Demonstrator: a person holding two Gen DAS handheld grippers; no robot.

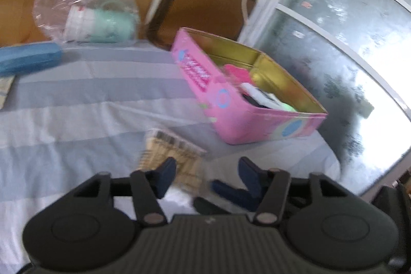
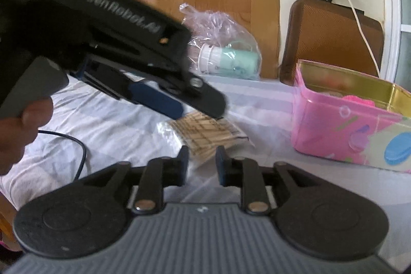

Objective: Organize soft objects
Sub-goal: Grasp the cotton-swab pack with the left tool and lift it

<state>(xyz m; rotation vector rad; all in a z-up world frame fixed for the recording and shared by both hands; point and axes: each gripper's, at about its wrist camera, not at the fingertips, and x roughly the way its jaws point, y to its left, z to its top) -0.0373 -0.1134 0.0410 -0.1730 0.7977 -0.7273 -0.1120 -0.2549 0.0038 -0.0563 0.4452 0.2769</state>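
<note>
left wrist view: the left gripper (image 1: pixel 206 168) hangs over a grey-and-white striped bed sheet (image 1: pixel 77 99), its jaws partly apart. a clear plastic packet of pale wooden sticks (image 1: pixel 170 148) lies just ahead of its dark blue fingers (image 1: pixel 167 172); blur hides whether they touch it. beyond sits an open pink tin box with a gold inside (image 1: pixel 246 99), holding small items. a crumpled clear bag with a mint-green roll (image 1: pixel 87 7) lies farther back.

right wrist view: the right gripper (image 2: pixel 203 158) has its narrow-set jaws around the near end of the packet (image 2: pixel 205 132); whether they pinch it i cannot tell. the left gripper (image 2: pixel 200 109) reaches the packet's far side. the pink tin (image 2: pixel 346 125) stands to the right.
</note>
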